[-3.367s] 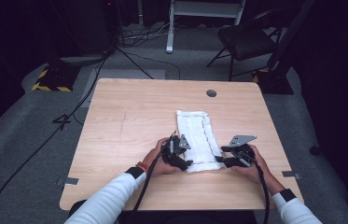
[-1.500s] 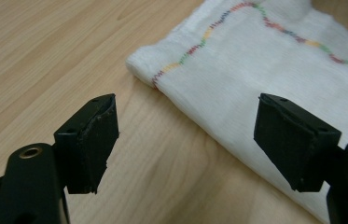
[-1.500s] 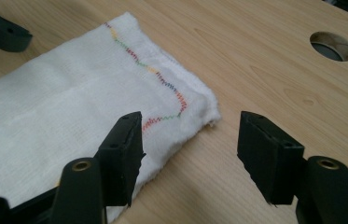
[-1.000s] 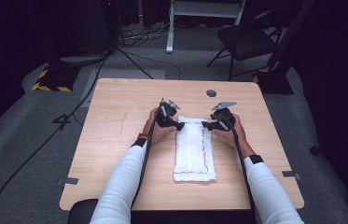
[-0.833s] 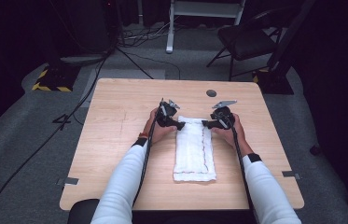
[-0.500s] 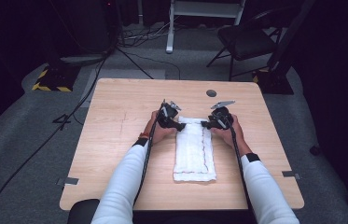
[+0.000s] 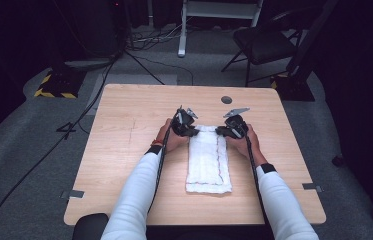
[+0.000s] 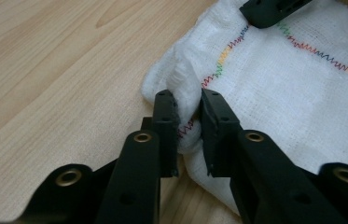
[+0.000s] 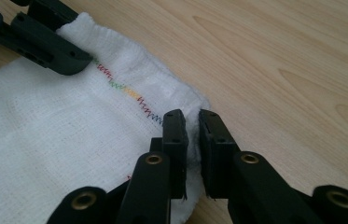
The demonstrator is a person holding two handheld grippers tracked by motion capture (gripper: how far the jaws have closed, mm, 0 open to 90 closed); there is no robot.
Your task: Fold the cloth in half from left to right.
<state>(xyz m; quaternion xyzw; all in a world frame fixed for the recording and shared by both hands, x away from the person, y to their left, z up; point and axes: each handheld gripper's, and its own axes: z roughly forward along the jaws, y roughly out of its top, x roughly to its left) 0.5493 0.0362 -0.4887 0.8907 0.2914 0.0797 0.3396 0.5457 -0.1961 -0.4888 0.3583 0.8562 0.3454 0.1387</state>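
A white folded cloth (image 7: 208, 160) with multicoloured zigzag stitching lies lengthwise on the wooden table (image 7: 124, 130). My left gripper (image 7: 188, 131) is at its far left corner and my right gripper (image 7: 222, 131) at its far right corner. In the left gripper view the jaws have just been closing, and my left gripper (image 8: 189, 112) now pinches a bunched corner of the cloth (image 8: 274, 93). My right gripper (image 9: 191, 128) has likewise just been closing and is shut on the other corner of the cloth (image 9: 45, 135). The opposite gripper's black jaw reaches into each gripper view at the top.
A round dark grommet (image 7: 226, 99) is set in the table beyond the grippers. A black chair (image 7: 269, 42), a white stand (image 7: 214, 15) and floor cables (image 7: 49, 145) lie beyond and left of the table. White-sleeved forearms (image 7: 139, 195) cross the table's near half.
Since the oldest frame the hands went from the cloth's near end to its far end, and the cloth now lies narrower. Over the last second the hands stayed there.
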